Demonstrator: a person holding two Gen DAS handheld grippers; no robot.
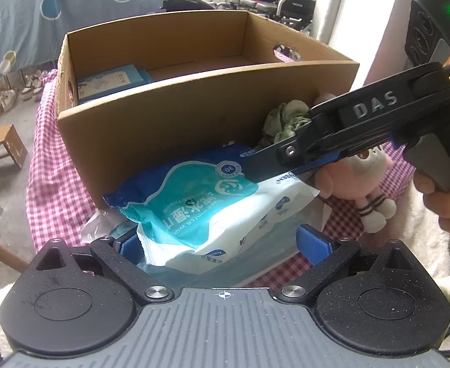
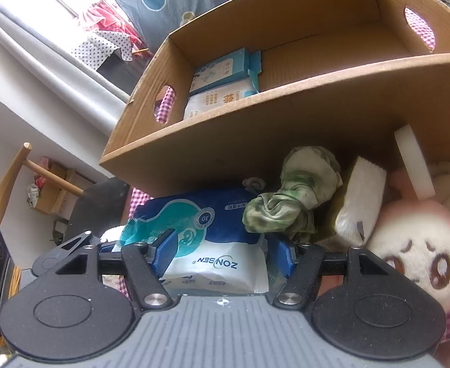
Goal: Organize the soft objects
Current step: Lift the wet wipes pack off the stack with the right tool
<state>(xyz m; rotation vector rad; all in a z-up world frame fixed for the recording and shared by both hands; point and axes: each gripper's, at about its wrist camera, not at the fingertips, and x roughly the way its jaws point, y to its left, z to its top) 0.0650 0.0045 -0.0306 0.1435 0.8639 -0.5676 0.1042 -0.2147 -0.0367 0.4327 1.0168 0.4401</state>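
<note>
While we look from both wrists, we see pink checked cloth (image 1: pixel 56 190) covering surface, cardboard box (image 1: pixel 169 116) on it. Wipes pack (image 1: pixel 200 205) lies near box front wall. Left gripper (image 1: pixel 222 245) jaws spread around pack near end, pads not clearly pressing. Right gripper (image 2: pixel 222 254) jaws spread around pack, contact we cannot tell. Right of pack: green cloth (image 2: pixel 289 202), pink plush toy (image 2: pixel 418 251). Far: blue dotted sheet (image 1: pixel 25 15), small wooden stool (image 1: pixel 1 150) on grey floor at left.

Cardboard box (image 2: pixel 286 141) wall blocks ahead; its open top is free.
</note>
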